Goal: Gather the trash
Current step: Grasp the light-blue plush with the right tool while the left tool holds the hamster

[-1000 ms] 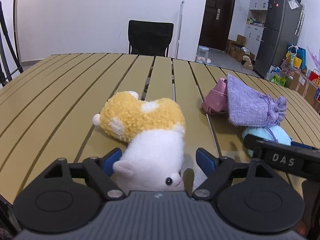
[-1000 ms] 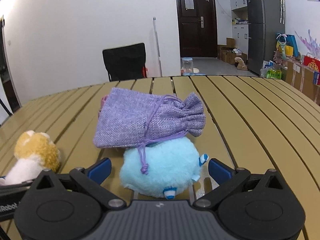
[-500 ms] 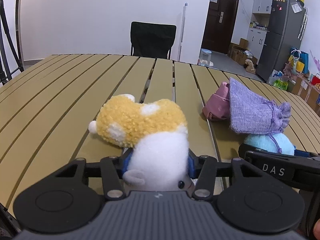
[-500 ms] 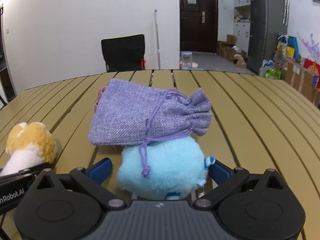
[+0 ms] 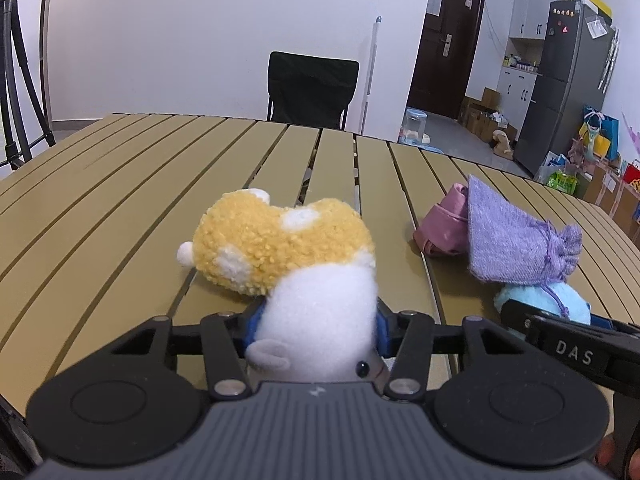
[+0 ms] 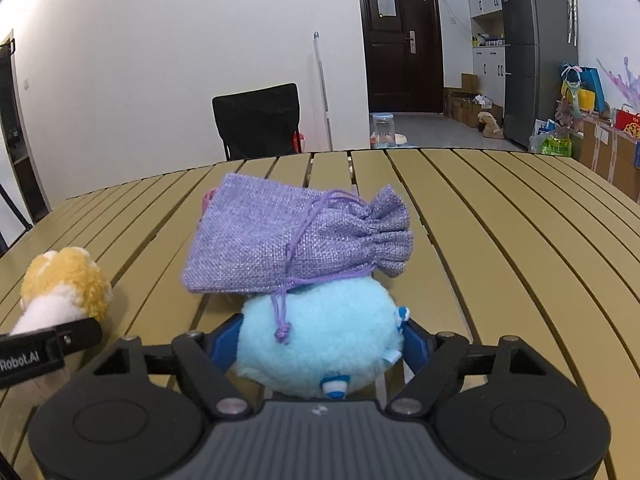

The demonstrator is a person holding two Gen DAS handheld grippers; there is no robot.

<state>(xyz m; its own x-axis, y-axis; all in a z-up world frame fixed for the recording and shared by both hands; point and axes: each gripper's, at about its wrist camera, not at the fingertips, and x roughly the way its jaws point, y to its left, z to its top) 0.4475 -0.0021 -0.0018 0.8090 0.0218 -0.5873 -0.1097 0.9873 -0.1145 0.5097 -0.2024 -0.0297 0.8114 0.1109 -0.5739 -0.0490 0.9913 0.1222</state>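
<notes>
Where pouch (image 6: 296, 240) overlaps: blue plush (image 6: 320, 344) (top hidden).

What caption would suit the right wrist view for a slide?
Right gripper, fingers closing around a light blue plush toy under a purple drawstring pouch on a slatted table.

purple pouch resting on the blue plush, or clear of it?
Touching. Right wrist view: the purple pouch lies on top of the blue plush, with no gap.
</notes>
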